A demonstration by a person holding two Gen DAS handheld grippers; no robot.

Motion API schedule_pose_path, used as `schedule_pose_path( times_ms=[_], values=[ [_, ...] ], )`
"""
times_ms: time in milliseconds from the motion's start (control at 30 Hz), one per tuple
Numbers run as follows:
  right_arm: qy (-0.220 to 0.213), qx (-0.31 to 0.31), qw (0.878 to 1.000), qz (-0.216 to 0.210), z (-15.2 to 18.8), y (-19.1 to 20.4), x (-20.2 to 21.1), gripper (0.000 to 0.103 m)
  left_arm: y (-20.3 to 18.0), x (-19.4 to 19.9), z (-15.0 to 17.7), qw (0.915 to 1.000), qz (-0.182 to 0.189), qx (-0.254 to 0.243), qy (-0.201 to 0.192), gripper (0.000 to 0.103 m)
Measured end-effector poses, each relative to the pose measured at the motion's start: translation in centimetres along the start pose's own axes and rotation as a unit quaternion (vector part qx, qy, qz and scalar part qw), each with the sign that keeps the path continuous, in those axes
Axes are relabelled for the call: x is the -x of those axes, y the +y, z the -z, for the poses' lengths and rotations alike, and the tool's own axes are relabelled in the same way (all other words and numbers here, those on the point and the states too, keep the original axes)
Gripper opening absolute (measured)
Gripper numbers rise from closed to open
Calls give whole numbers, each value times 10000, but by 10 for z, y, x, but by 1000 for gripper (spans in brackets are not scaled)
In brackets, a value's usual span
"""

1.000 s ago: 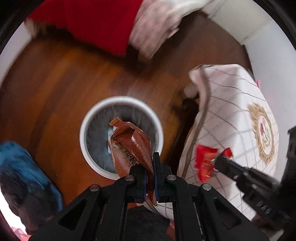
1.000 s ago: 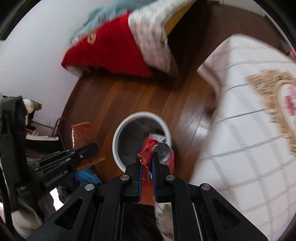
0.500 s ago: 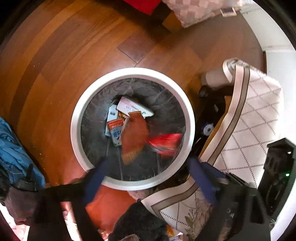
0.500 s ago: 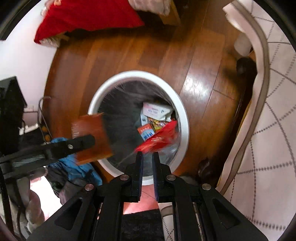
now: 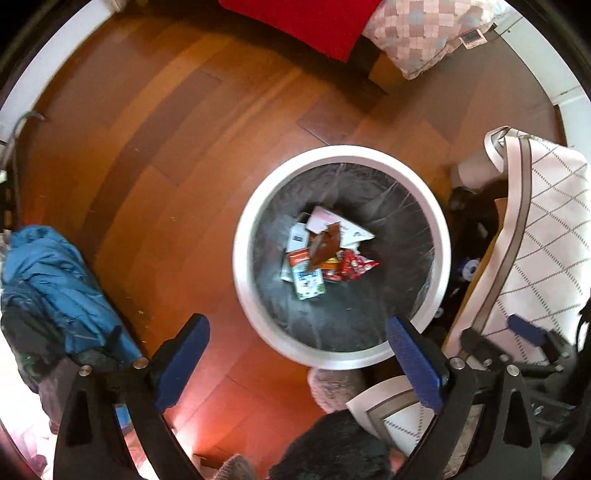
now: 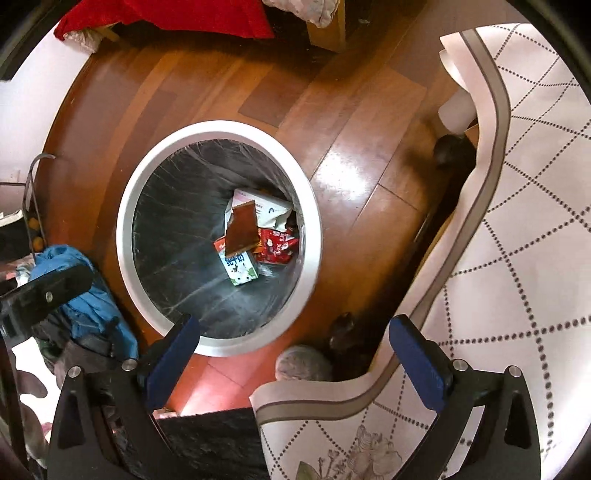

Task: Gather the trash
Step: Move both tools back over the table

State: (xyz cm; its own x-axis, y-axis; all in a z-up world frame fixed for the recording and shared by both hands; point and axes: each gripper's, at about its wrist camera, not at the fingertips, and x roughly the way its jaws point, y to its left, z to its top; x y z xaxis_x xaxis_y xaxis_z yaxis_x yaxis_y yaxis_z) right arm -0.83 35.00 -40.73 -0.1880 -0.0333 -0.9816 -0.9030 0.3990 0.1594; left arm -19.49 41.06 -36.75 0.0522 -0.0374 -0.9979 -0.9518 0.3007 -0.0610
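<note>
A round white trash bin (image 5: 243, 266) with a dark liner stands on the wooden floor; it also shows in the right wrist view (image 6: 125, 229). Inside lie a brown wrapper (image 5: 325, 245) (image 6: 242, 230), a red wrapper (image 5: 352, 269) (image 6: 277, 245) and several cartons. My left gripper (image 5: 297, 352) is open and empty above the bin's near rim. My right gripper (image 6: 293, 350) is open and empty above the bin's near right rim. The right gripper's finger (image 5: 524, 330) shows at the right in the left wrist view.
A white patterned cloth (image 6: 517, 229) (image 5: 539, 236) hangs at the right. Blue clothing (image 5: 48, 280) (image 6: 81, 295) is piled at the left. A red blanket (image 5: 306, 22) and a checked pillow (image 5: 417, 33) lie at the far side. Wooden floor (image 5: 166, 155) surrounds the bin.
Both grippers opened and let go of their wrappers. The brown and red wrappers fell into the bin and now lie on the cartons.
</note>
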Motion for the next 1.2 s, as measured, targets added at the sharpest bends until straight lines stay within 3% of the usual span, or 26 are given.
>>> schedule_pose_path(
  times_ms=[267, 700, 833, 1067, 1200],
  values=[
    [-333, 125, 9994, 34, 24, 7, 36, 103, -2, 48, 37, 9970, -343, -96, -692, 99],
    [-1461, 267, 9880, -419, 92, 3, 155, 103, -26, 148, 104, 9831, -304, -287, -1781, 99],
    [-1887, 273, 9802, -541, 124, -3, 195, 103, -35, 182, 129, 9740, -288, -326, -2225, 99],
    [-2728, 185, 9572, -946, 189, -26, 269, 103, -67, 238, 183, 9495, -378, -492, -3076, 99],
    [-2979, -44, 9464, -1249, 226, -56, 294, 103, -100, 240, 205, 9462, -98, -601, -3177, 99]
  ],
)
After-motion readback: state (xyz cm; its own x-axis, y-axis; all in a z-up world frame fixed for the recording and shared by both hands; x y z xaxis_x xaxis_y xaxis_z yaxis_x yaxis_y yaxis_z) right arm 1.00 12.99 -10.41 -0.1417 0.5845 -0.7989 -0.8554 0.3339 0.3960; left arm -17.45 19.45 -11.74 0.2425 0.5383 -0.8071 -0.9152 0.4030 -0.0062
